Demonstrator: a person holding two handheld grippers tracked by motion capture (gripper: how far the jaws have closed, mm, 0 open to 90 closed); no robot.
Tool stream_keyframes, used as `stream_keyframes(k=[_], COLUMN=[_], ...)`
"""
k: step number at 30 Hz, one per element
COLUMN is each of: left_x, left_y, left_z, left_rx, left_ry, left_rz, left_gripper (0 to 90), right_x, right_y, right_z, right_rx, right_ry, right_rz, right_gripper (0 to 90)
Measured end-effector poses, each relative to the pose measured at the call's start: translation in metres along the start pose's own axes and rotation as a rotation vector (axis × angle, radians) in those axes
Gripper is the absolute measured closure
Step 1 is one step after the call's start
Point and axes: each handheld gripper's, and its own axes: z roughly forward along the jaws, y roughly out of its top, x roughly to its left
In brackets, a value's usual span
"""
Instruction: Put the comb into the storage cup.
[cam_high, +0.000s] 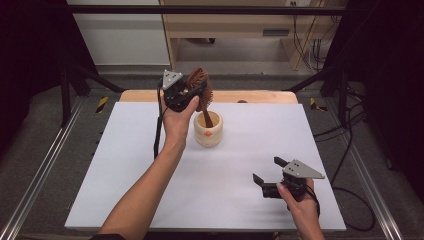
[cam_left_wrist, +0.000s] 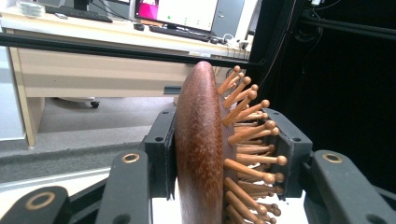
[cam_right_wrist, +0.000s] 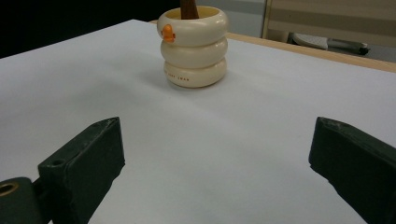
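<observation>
A dark wooden hairbrush (cam_high: 199, 85) with peg bristles stands handle-down in a cream ribbed cup (cam_high: 208, 129) at the table's far middle. My left gripper (cam_high: 192, 95) is shut on the brush head; in the left gripper view the brush (cam_left_wrist: 198, 144) sits between the jaws, back against one pad and bristles against the other. My right gripper (cam_high: 268, 172) rests low near the table's front right, jaws wide apart with nothing between them. In the right gripper view the cup (cam_right_wrist: 194, 44) stands well ahead, with the brush handle (cam_right_wrist: 189, 8) poking out of it.
A white sheet (cam_high: 125, 175) covers the table, with the wooden edge (cam_high: 250, 96) at the back. Metal rails (cam_high: 40, 170) run along both sides. Cables (cam_high: 350, 150) trail on the floor at the right. A desk stands beyond the table.
</observation>
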Motion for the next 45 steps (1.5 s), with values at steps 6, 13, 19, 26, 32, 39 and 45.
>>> stream_keyframes(k=[6,13,19,26,32,39,45], left_x=[0.001,0.001,0.003,0.005,0.006,0.005,0.004], left_y=[-0.003,-0.005,-0.006,-0.008,-0.010,-0.014,-0.018], left_z=[0.002,0.003,0.003,0.004,0.007,0.010,0.012], left_rx=[0.004,0.007,0.006,0.009,0.010,0.014,0.018], left_ry=[-0.002,-0.006,0.001,0.003,0.002,0.002,-0.001], left_rz=[-0.007,0.002,-0.004,-0.009,-0.023,-0.032,-0.031], left_gripper=[50.9,50.9,50.9,50.9,50.9,50.9,50.9], right_x=[0.000,0.000,0.001,0.001,0.001,0.000,0.001], right_y=[0.000,0.000,0.000,-0.001,-0.001,-0.001,-0.001], right_z=[0.000,0.000,0.001,0.001,0.002,0.002,0.002], right_rx=[0.003,0.003,0.006,0.007,0.009,0.009,0.011], right_ry=[0.001,-0.001,0.001,0.003,0.004,0.008,0.011], right_rz=[0.002,0.000,0.002,0.001,0.003,0.005,0.007], right_gripper=[3.8,3.8,3.8,3.8,3.8,3.8,3.7])
